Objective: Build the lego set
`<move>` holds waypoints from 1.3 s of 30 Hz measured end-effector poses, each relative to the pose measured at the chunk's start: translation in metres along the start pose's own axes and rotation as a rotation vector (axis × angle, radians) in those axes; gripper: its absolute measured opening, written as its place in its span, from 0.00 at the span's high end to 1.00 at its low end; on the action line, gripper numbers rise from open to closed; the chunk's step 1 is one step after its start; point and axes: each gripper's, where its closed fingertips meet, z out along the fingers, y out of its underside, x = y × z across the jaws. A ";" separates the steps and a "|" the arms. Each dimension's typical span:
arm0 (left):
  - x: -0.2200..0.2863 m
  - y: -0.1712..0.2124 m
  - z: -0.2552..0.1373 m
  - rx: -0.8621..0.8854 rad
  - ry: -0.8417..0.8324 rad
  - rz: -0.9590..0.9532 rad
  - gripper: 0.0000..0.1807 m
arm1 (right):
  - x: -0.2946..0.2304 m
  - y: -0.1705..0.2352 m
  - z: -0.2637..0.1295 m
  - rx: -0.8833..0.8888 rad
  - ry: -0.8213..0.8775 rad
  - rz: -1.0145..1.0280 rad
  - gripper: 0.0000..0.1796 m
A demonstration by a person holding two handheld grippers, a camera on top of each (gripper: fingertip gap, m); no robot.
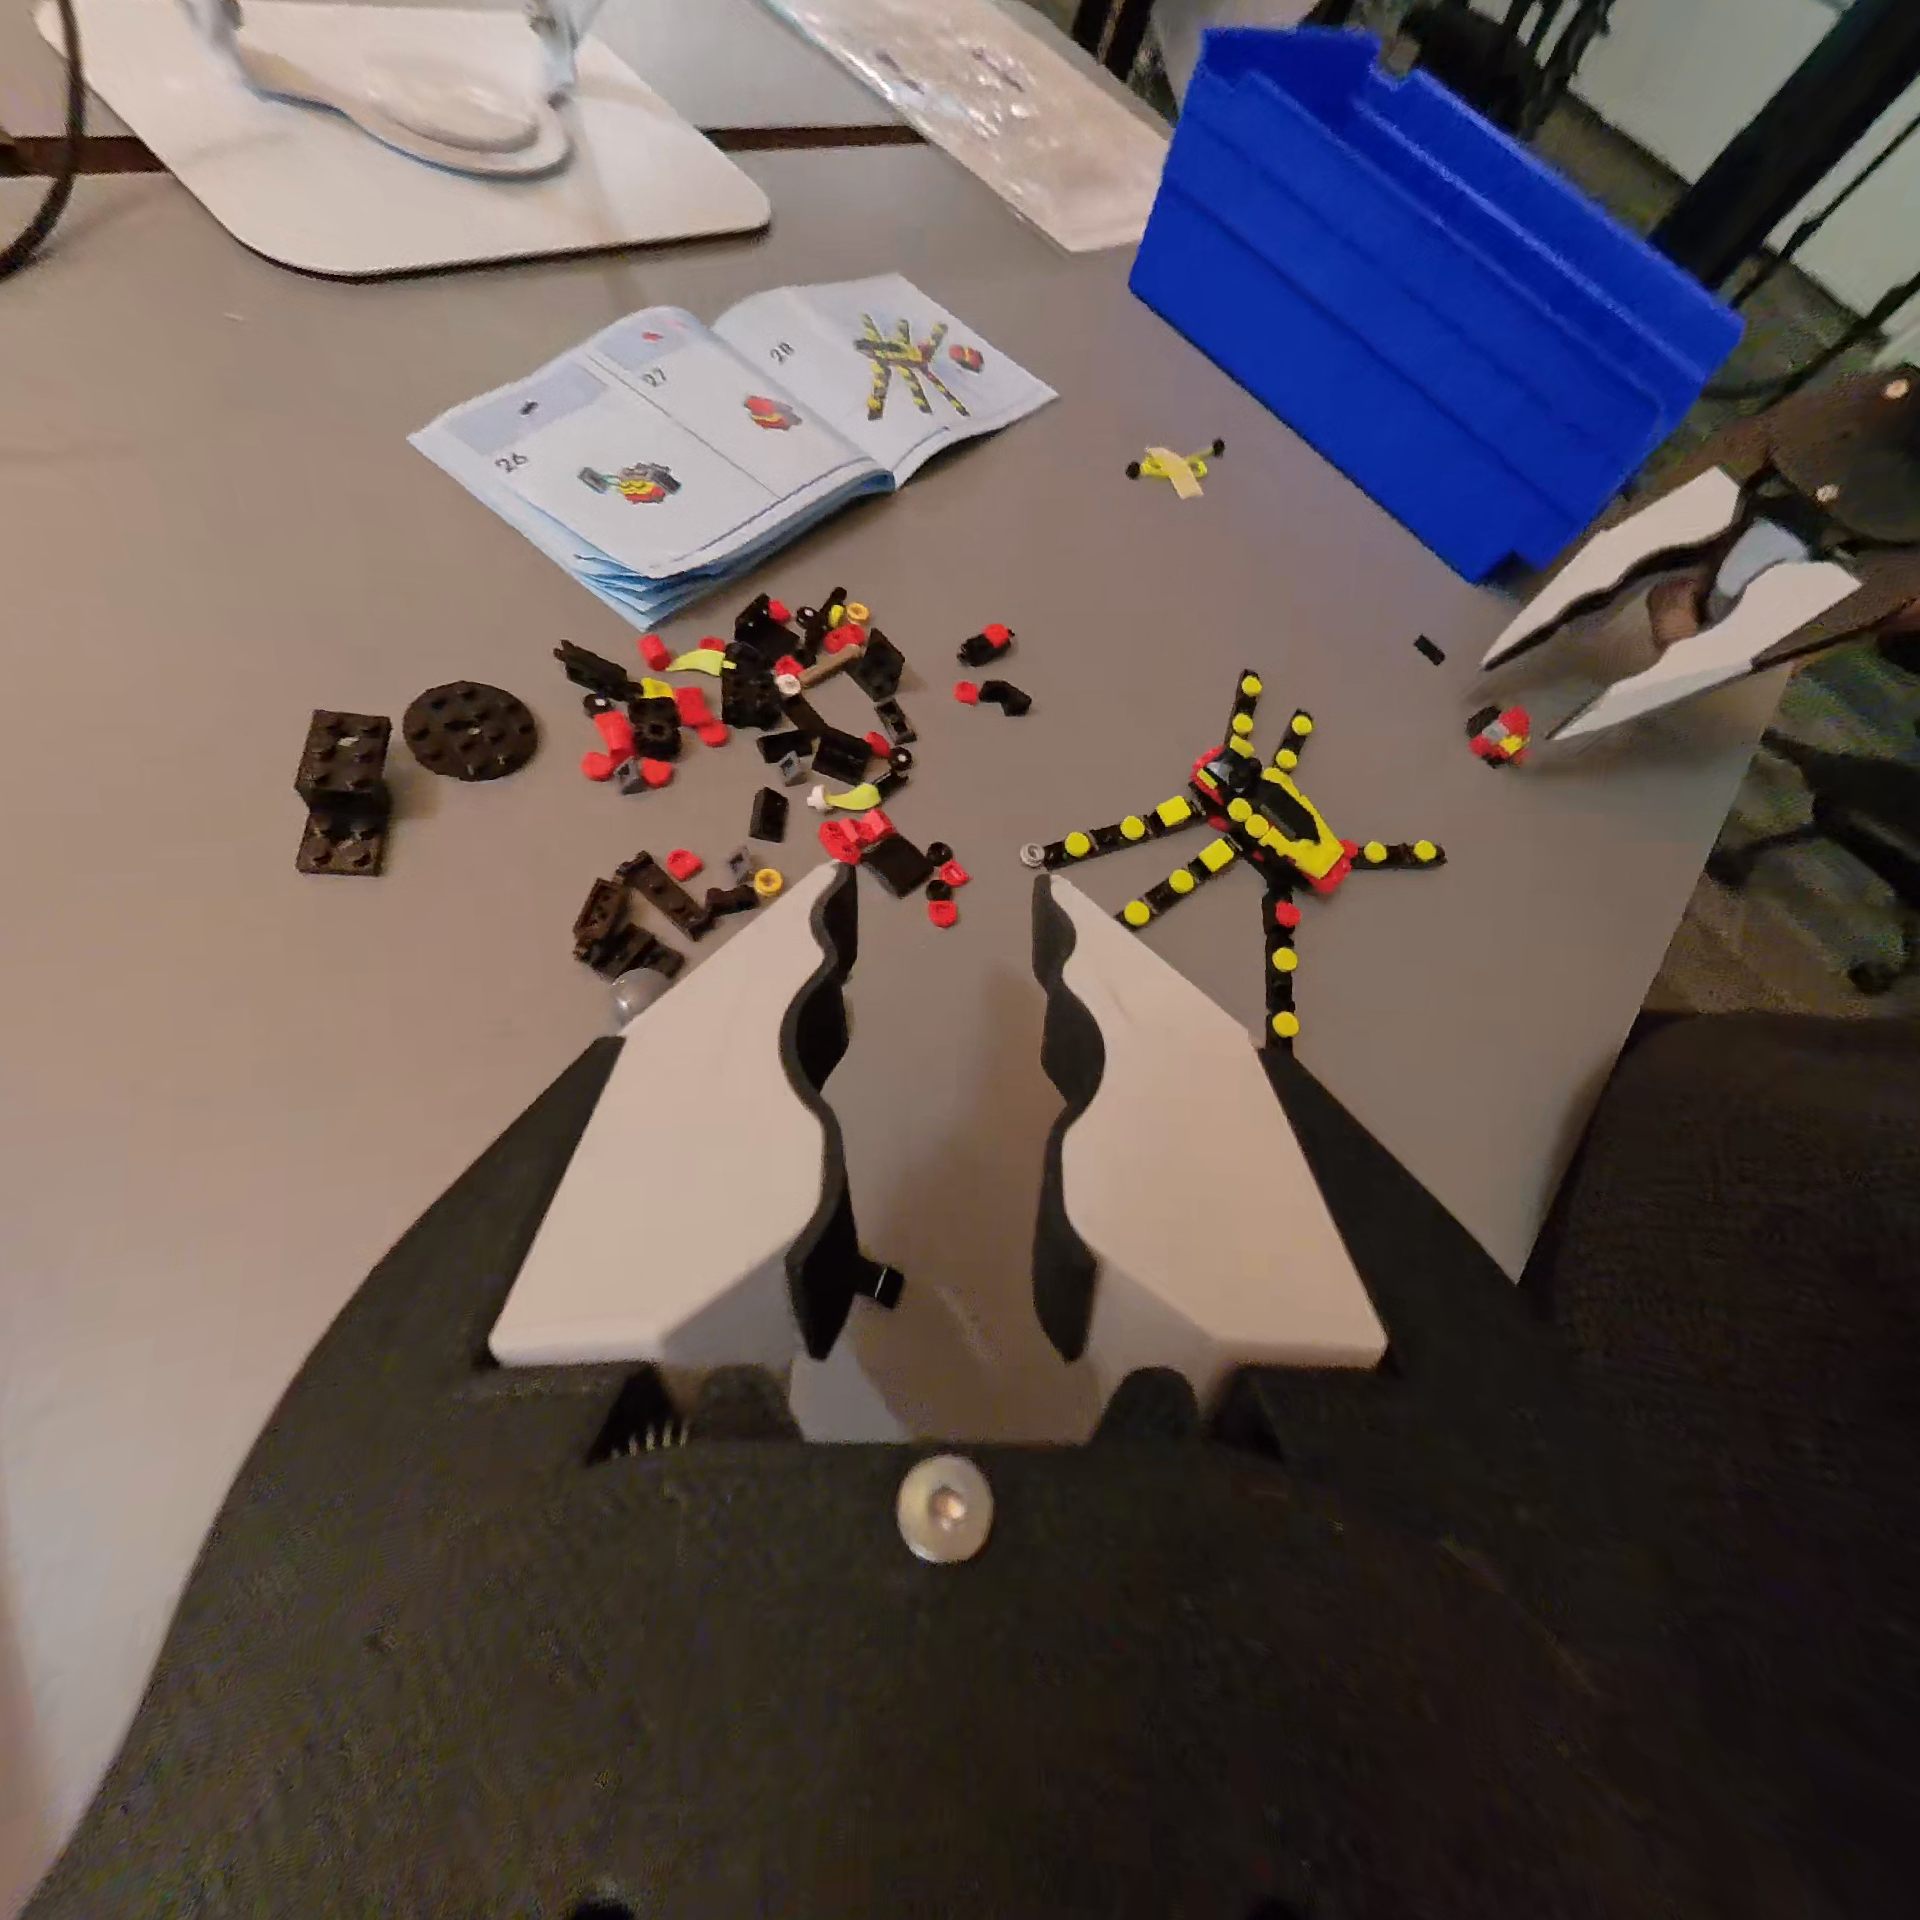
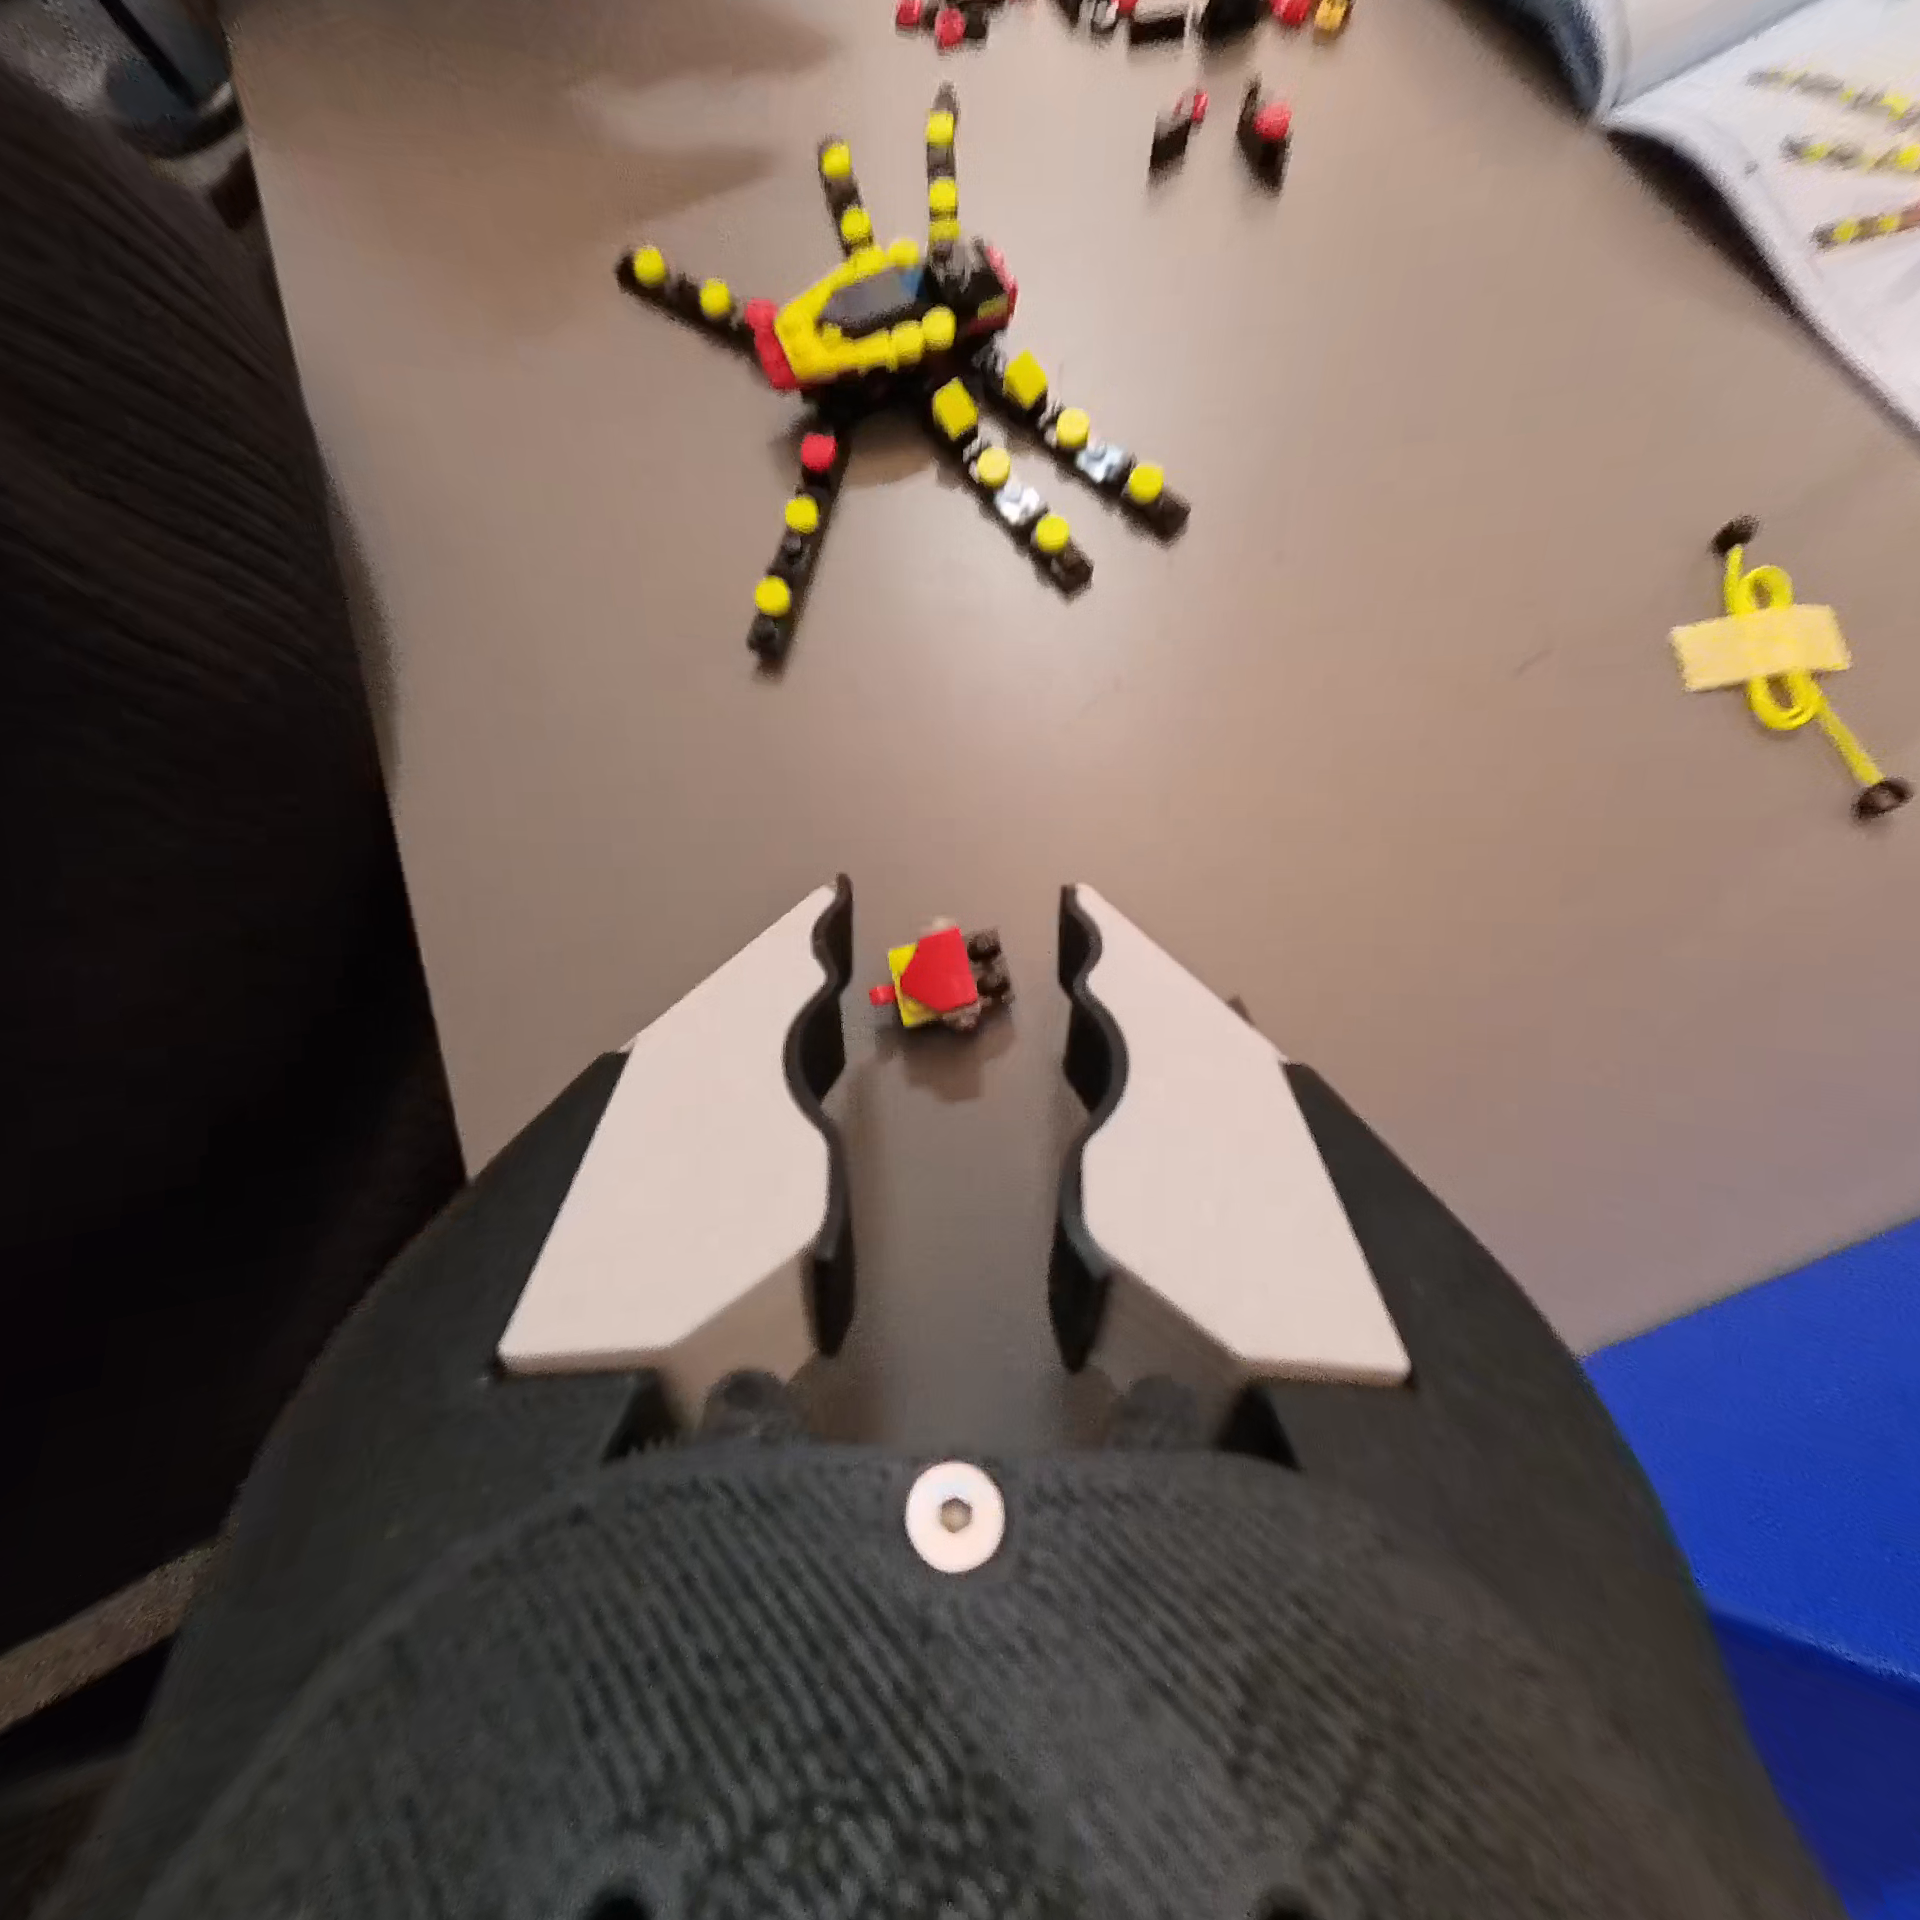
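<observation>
A black, yellow and red lego spider (image 1: pixel 1262 821) lies on the grey table, also in the right wrist view (image 2: pixel 883 322). My left gripper (image 1: pixel 943 883) is open and empty, just left of the spider and in front of a pile of loose red and black pieces (image 1: pixel 769 727). My right gripper (image 2: pixel 951 899) is open, its fingers either side of a small red, yellow and black sub-build (image 2: pixel 940 982) on the table. In the left wrist view that gripper (image 1: pixel 1527 701) is at the table's right edge beside the sub-build (image 1: pixel 1499 736).
An open instruction booklet (image 1: pixel 727 436) lies behind the pile. A blue bin (image 1: pixel 1423 291) stands at the back right. A yellow string piece with tape (image 2: pixel 1766 655) lies near it. A black stacked build (image 1: pixel 343 790) and round black plate (image 1: pixel 470 729) sit left. Tip to tip, the grippers are about 30 cm apart.
</observation>
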 end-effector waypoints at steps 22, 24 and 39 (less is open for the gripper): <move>-0.030 0.033 0.008 -0.052 -0.015 0.034 1.00 | 0.033 -0.203 0.174 0.207 -0.194 -0.158 1.00; -0.034 0.038 0.011 -0.072 -0.026 0.037 1.00 | 0.034 -0.204 0.190 0.147 -0.221 -0.142 0.98; -0.043 0.033 0.009 -0.027 -0.026 -0.011 1.00 | 0.045 -0.187 0.211 0.007 -0.195 -0.125 0.87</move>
